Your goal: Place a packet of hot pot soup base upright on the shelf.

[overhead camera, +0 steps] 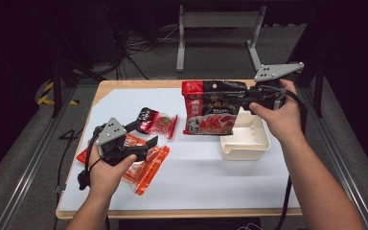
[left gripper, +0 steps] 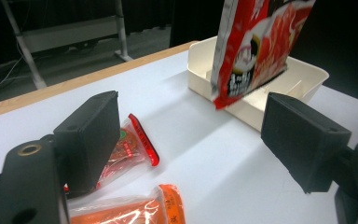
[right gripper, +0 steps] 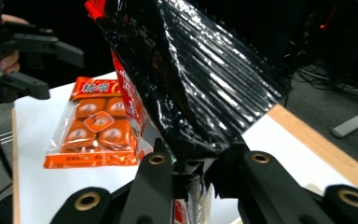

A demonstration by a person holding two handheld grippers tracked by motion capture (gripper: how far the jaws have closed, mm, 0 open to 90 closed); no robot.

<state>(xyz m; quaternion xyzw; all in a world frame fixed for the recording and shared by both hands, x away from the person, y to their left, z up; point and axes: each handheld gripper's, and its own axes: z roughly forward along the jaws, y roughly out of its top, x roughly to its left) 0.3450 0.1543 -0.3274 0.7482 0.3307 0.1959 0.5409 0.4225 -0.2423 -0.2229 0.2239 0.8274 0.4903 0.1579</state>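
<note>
We hold a big red and black bag [overhead camera: 212, 108] up in the right gripper [overhead camera: 247, 102].

Our right gripper's jaws are clamped on the bag's top edge, so it hangs at about 11 o'clock of the white tray [overhead camera: 249, 139], above its left rim. Our left gripper [overhead camera: 146, 134] hovers with jaws apart and nothing between them, over the orange packet [overhead camera: 146, 167], with a small red packet [overhead camera: 160, 123] at its 1 o'clock.
</note>
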